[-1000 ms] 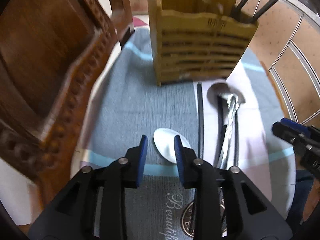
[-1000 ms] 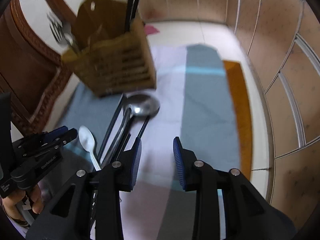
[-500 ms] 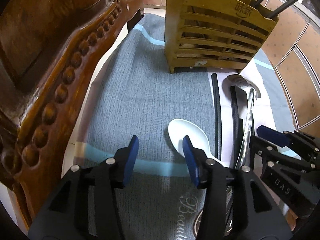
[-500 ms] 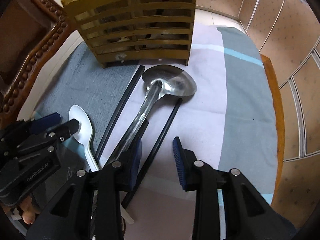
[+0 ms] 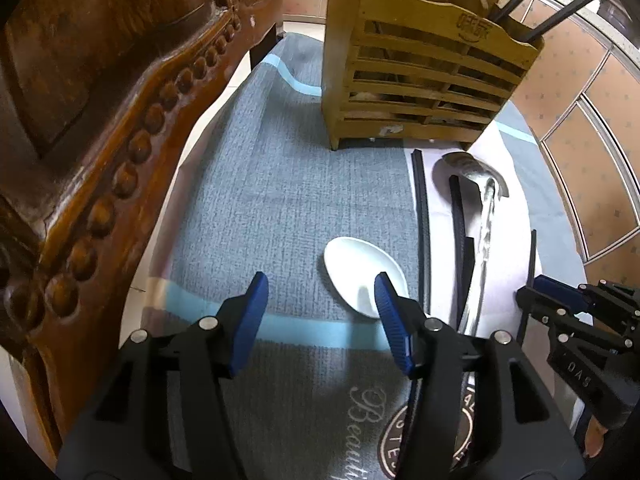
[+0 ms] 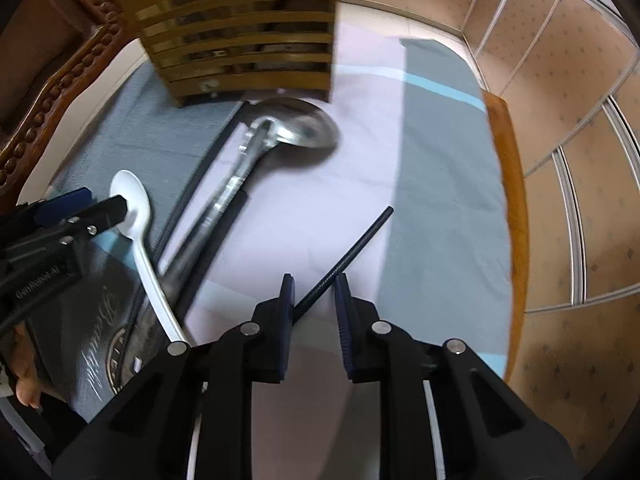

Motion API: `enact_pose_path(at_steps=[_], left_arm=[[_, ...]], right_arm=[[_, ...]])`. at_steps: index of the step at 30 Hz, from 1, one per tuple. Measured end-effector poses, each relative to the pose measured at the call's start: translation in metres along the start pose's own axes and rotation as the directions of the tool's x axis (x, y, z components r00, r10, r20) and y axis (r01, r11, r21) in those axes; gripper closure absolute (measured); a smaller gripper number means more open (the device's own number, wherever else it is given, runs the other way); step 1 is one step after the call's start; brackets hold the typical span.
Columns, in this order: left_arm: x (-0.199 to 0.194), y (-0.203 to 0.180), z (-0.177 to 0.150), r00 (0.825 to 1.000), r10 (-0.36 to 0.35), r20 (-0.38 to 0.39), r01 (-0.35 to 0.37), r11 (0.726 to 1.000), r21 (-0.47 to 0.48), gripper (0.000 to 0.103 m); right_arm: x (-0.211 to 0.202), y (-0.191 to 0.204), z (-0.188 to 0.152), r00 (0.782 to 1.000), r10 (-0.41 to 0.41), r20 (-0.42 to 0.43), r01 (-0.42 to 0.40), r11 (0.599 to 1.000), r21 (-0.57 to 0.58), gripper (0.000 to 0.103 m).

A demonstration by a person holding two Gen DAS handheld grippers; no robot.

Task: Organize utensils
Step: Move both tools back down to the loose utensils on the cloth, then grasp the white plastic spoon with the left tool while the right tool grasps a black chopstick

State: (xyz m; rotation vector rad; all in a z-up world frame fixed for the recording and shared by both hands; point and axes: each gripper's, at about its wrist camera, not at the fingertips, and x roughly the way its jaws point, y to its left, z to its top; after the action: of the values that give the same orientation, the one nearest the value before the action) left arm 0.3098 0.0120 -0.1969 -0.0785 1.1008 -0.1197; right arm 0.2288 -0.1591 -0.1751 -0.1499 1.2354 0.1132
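A wooden slatted utensil holder (image 5: 424, 80) stands at the far end of the cloth; it also shows in the right wrist view (image 6: 240, 32). A white spoon (image 5: 362, 276) (image 6: 138, 224), a steel ladle (image 5: 480, 200) (image 6: 280, 136) and black chopsticks (image 5: 420, 208) lie in front of it. My left gripper (image 5: 318, 322) is open, low over the cloth, its right finger at the white spoon's bowl. My right gripper (image 6: 314, 308) has its jaws narrowed around one black chopstick (image 6: 348, 256), which points away to the upper right.
A carved wooden chair (image 5: 100, 100) stands close on the left. The table is covered by a grey and lilac cloth (image 6: 436, 184) with the wooden table edge (image 6: 508, 184) showing on the right. Two more chopsticks stand in the holder (image 5: 560, 4).
My left gripper opened wider beside the white spoon. My right gripper moved down, narrowed around one chopstick and swung it out to the right, away from the ladle.
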Motion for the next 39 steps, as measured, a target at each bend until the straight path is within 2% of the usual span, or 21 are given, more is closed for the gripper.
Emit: enact_pose_path(at_steps=[6, 11, 15, 20, 28, 31, 33, 35, 37, 39], left_arm=[[0.001, -0.016, 0.003, 1.000, -0.008, -0.025, 0.009, 0.999, 0.037, 0.045], [0.009, -0.022, 0.003, 0.999, 0.006, -0.049, -0.004, 0.999, 0.048, 0.041], [0.018, -0.026, 0.005, 0.996, 0.008, -0.092, -0.004, 0.999, 0.035, 0.040], [0.024, -0.033, 0.008, 0.995, 0.017, -0.100, -0.013, 0.999, 0.040, 0.039], [0.035, -0.039, 0.029, 0.993, 0.014, -0.114, -0.011, 0.999, 0.031, 0.039], [0.039, -0.044, 0.036, 0.994, 0.019, -0.109, -0.014, 0.999, 0.046, 0.047], [0.041, -0.049, 0.040, 0.994, 0.018, -0.104, -0.011, 0.998, 0.069, 0.062], [0.041, -0.052, 0.043, 0.994, 0.009, -0.105, -0.001, 0.997, 0.080, 0.069], [0.043, -0.056, 0.047, 0.994, -0.024, -0.108, 0.034, 0.996, 0.086, 0.073], [0.043, -0.059, 0.051, 0.994, -0.036, -0.102, 0.046, 0.994, 0.098, 0.074]], right_arm=[[-0.007, -0.026, -0.003, 1.000, -0.031, 0.000, 0.031, 0.998, 0.051, 0.082], [-0.007, -0.042, -0.010, 1.000, 0.000, 0.006, 0.000, 0.997, 0.081, 0.080], [-0.005, -0.044, -0.007, 1.000, 0.008, 0.003, -0.008, 0.995, 0.096, 0.079], [0.001, -0.042, -0.002, 1.000, 0.012, 0.002, -0.013, 0.995, 0.095, 0.077], [0.003, -0.042, -0.002, 1.000, 0.026, 0.009, -0.026, 0.996, 0.089, 0.075], [0.001, -0.040, -0.004, 1.000, 0.023, 0.016, -0.025, 0.997, 0.079, 0.075], [0.003, -0.041, -0.002, 0.999, 0.023, 0.021, -0.025, 0.997, 0.077, 0.075], [0.003, -0.041, -0.002, 0.999, 0.023, 0.025, -0.025, 0.997, 0.076, 0.075], [0.003, -0.041, -0.002, 0.999, 0.022, 0.027, -0.024, 0.997, 0.074, 0.075], [0.003, -0.041, -0.003, 0.999, 0.022, 0.031, -0.024, 0.997, 0.073, 0.075]])
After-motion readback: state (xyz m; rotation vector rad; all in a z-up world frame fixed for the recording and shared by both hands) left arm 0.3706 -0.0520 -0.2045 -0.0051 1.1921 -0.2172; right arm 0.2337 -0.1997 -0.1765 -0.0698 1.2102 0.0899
